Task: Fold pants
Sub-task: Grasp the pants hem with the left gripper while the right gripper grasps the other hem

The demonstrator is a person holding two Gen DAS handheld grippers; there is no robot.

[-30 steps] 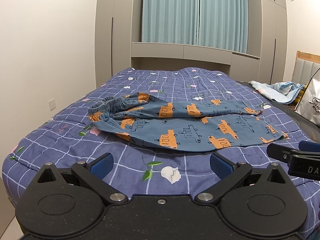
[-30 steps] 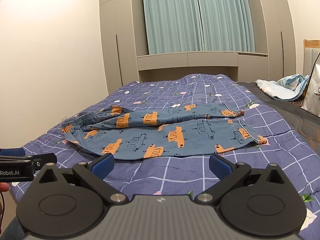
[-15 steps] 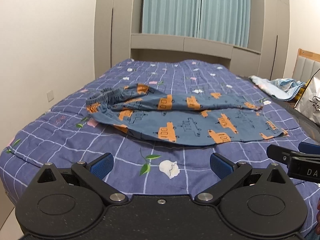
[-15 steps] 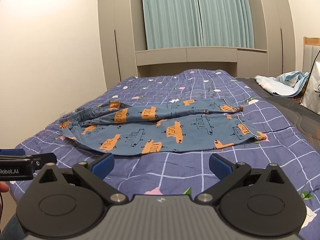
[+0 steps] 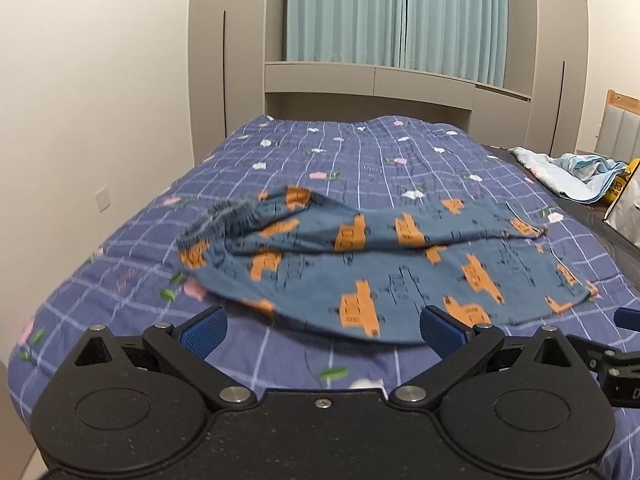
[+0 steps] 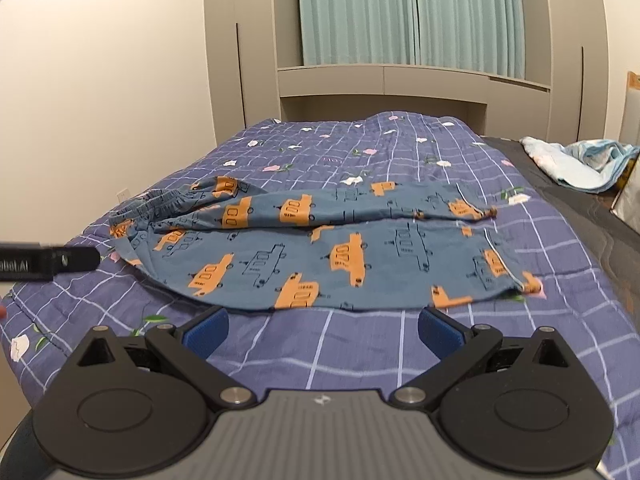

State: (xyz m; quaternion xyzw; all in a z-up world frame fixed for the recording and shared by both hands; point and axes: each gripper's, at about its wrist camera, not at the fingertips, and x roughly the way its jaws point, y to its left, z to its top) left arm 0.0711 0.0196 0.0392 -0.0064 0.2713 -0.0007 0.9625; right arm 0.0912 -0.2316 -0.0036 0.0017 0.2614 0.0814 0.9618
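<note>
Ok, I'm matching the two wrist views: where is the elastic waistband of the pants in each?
Left wrist: waistband left of centre, at the pants' left end.
Right wrist: waistband further left, mid-height, just above the other gripper's tip.
Shared landmark: the teal curtain at top centre.

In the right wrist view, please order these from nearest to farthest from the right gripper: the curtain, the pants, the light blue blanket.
From the right gripper:
1. Pants, lying on the bed just ahead of the fingers.
2. Light blue blanket, crumpled at the far right.
3. Curtain, at the back wall beyond the bed.
</note>
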